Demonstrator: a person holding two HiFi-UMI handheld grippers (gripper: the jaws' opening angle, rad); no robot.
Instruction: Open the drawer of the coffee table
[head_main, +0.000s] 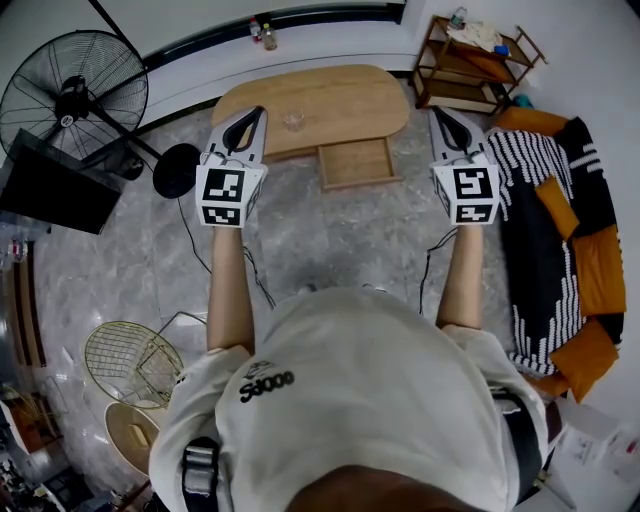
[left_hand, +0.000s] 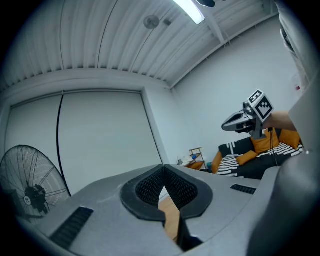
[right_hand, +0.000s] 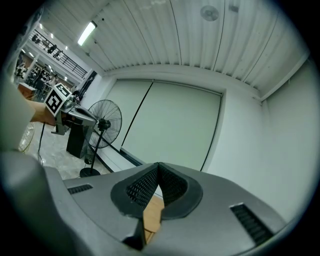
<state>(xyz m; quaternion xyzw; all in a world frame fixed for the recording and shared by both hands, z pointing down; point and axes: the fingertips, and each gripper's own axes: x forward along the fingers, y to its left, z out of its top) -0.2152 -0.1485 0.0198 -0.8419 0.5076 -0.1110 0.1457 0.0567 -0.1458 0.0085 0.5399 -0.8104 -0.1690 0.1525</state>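
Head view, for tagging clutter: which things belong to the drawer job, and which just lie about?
Job: coffee table, its drawer (pulled out), left gripper, right gripper, both shut.
Lying about: glass on the table, fan, sofa, shelf.

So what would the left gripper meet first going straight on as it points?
Probably nothing close: the left gripper, shut, aims above the coffee table, so the pale wall behind it looks first in line, though depth is unclear.
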